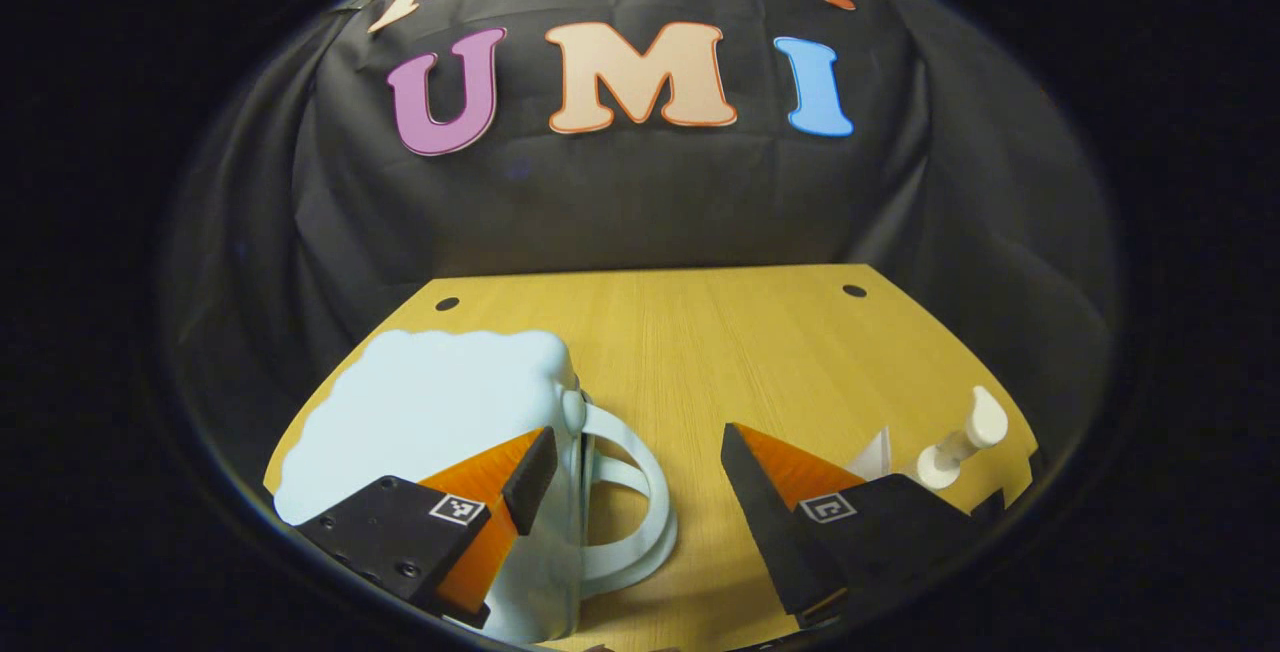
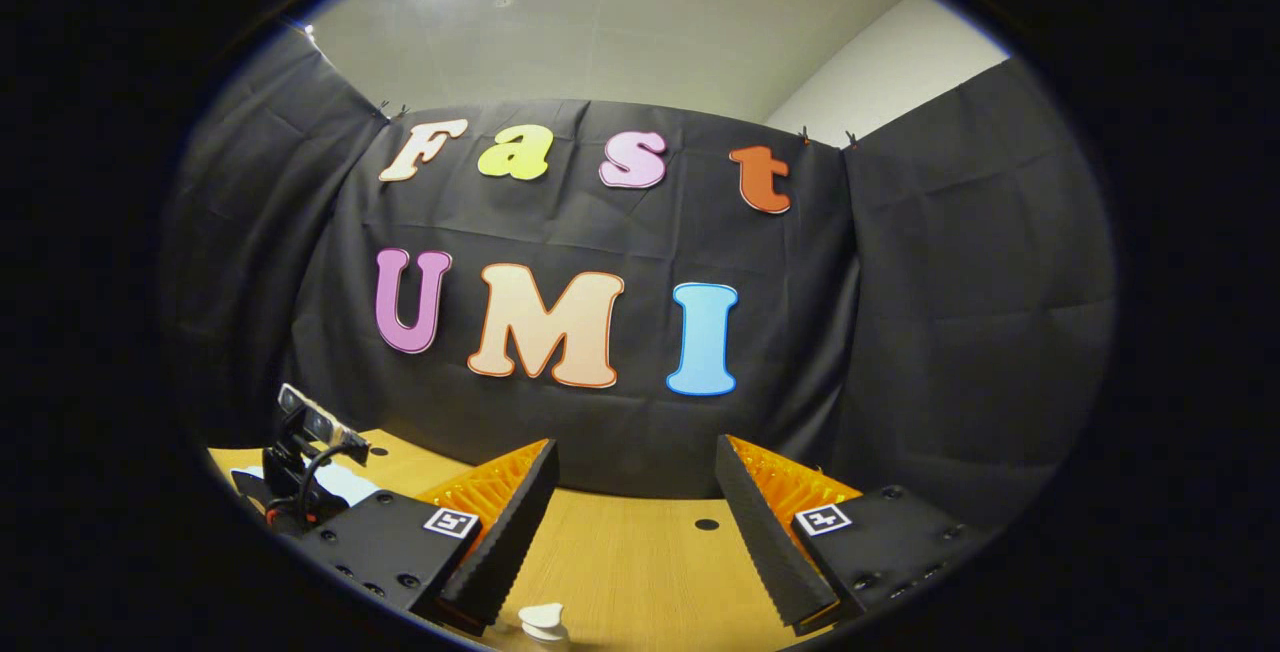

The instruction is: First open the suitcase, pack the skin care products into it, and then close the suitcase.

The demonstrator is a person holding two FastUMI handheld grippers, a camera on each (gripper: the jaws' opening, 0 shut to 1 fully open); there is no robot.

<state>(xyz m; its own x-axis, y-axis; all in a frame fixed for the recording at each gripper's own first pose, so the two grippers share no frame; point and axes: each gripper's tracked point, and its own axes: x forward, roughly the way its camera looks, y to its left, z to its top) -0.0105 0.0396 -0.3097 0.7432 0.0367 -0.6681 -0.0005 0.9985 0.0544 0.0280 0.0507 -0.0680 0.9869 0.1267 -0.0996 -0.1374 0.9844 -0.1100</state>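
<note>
Suitcase [image 1: 440, 422] lies shut on its side just ahead of your left gripper [image 1: 635, 472], jaws wide, empty, handle [image 1: 630, 512] between them. Hook the lid seam, not the handle. Right gripper [image 2: 630, 512] gapes empty above a skincare bottle [image 1: 960, 437] farther right.

A pale blue suitcase [image 1: 430, 422] with a scalloped outline is sitting closed on the table near its left edge, its looped handles [image 1: 630, 502] pointing toward the middle. A white skin care bottle [image 1: 962, 440] is lying tipped on its side near the table's right edge
</note>
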